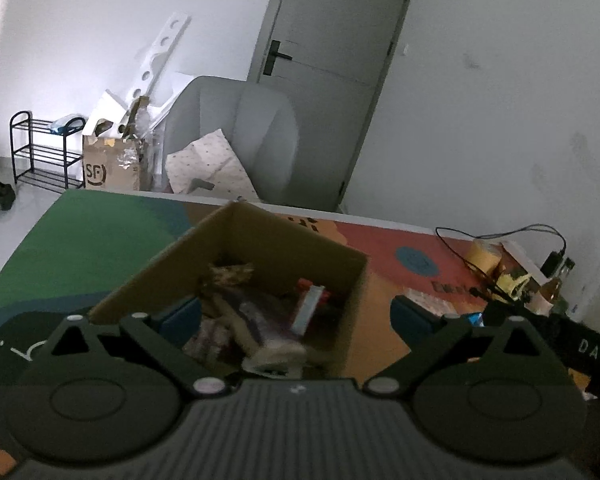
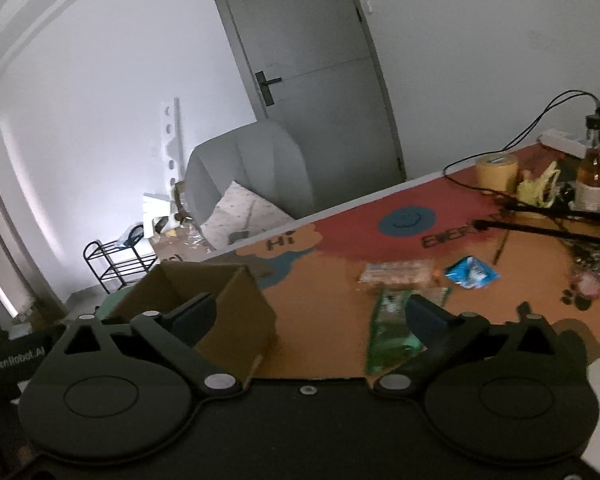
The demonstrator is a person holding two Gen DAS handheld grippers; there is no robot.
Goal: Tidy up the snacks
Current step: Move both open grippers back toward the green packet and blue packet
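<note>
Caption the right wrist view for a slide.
Open right gripper between cardboard box and green snack packet on the table.

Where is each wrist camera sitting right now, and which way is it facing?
Left wrist: rides behind the left tongs, looking forward and down into the open cardboard box of snacks; its own two open fingers frame the box.
Right wrist: rides behind the right tongs, looking across the table at the green packet, blue packet and clear packet; its open fingers show.
Shared: the box, the grey door, the tape roll.
</note>
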